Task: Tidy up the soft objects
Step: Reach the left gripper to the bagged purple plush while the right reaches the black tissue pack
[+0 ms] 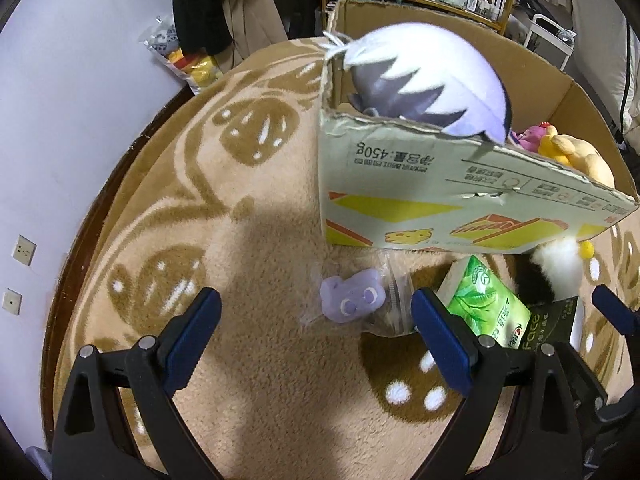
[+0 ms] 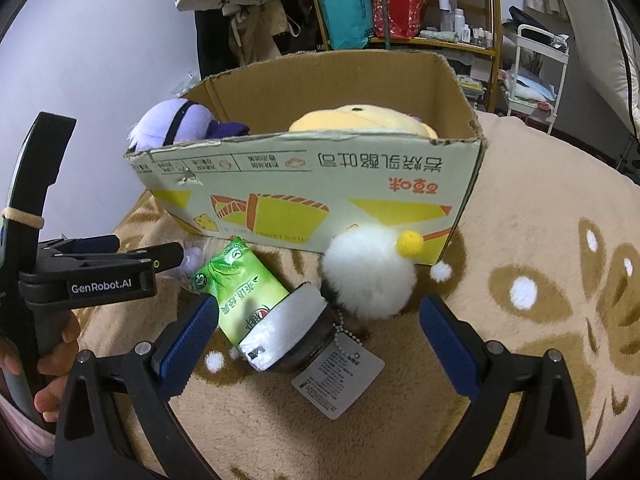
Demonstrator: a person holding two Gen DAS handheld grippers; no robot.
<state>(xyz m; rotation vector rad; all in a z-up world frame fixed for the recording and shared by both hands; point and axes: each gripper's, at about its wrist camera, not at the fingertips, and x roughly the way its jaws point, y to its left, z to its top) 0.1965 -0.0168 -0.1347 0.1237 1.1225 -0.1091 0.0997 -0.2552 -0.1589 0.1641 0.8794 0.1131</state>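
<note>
Purple toy in its clear bag lies between my left jaws; both grippers are down over the loose things, none yet picked up.

Left wrist: my left gripper (image 1: 316, 328) stands wide open and empty over the tan blanket (image 1: 260, 392), with the bagged purple toy (image 1: 352, 300) lying just ahead between the fingers, untouched. The box (image 1: 440, 184) beyond already holds a white-haired plush (image 1: 424, 84) and a yellow plush (image 1: 576, 152). I judge the next move is to lower, straddle the bag and close gently so the film does not slip.

Right wrist: my right gripper (image 2: 316, 328) is also wide open, holding nothing. Between its fingers lie the green tissue pack (image 2: 240, 284), a dark pack (image 2: 292, 332) with a tag (image 2: 340, 380), and the white pompom (image 2: 368, 272) against the box front. I must single out one.
</note>
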